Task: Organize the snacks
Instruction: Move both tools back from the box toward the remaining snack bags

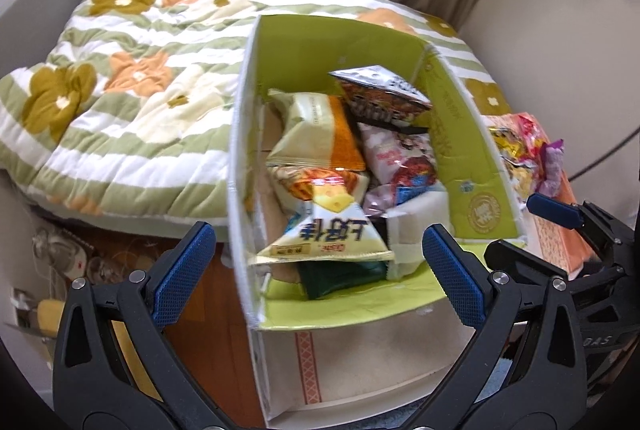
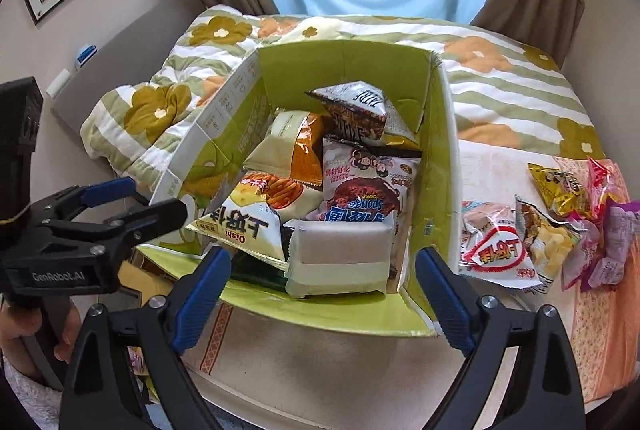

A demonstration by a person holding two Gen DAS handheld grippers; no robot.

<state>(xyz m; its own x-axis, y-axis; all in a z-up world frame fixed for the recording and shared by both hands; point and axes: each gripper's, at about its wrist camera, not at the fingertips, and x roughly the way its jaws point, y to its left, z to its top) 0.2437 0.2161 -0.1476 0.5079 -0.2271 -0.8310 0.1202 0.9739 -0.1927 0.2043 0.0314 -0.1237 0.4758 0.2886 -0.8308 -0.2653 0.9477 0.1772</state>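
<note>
A green-lined cardboard box (image 2: 344,70) is sitting open on a table (image 2: 320,362), just in front of a flowered, green-striped quilt (image 2: 516,86). The box is holding a heap of snack packets. Nearest the camera, a pale wrapped block (image 2: 340,254) is lying at 6 o'clock in the box. A white and yellow triangular cheese snack bag (image 2: 244,226) is lying at 8 o'clock, touching the block. A pink and white cake packet (image 2: 360,186) is sitting in the middle. A cream and orange bag (image 2: 288,150) is leaning at 10 o'clock, and a dark triangular packet (image 2: 356,110) is resting on top of the heap at 12 o'clock.

In the right wrist view, the right claw (image 2: 320,290) is hanging open and empty over the near edge of the box, its blue fingers (image 2: 202,294) spread wide to either side of the wrapped block. The left claw (image 2: 140,198) is showing at 9 o'clock, beside the left wall of the box; its jaws are standing apart, holding nothing.

In the left wrist view, the left claw (image 1: 320,270) is likewise spread wide, with the cheese snack bag (image 1: 332,230) showing between its fingers but not touching them.

To the right of the box, at 3 o'clock, a loose pile of snacks (image 2: 560,226) is lying on the table, partly on an orange cloth (image 2: 608,330). Among them, a red and white triangular bag (image 2: 500,254) is lying nearest the box.
</note>
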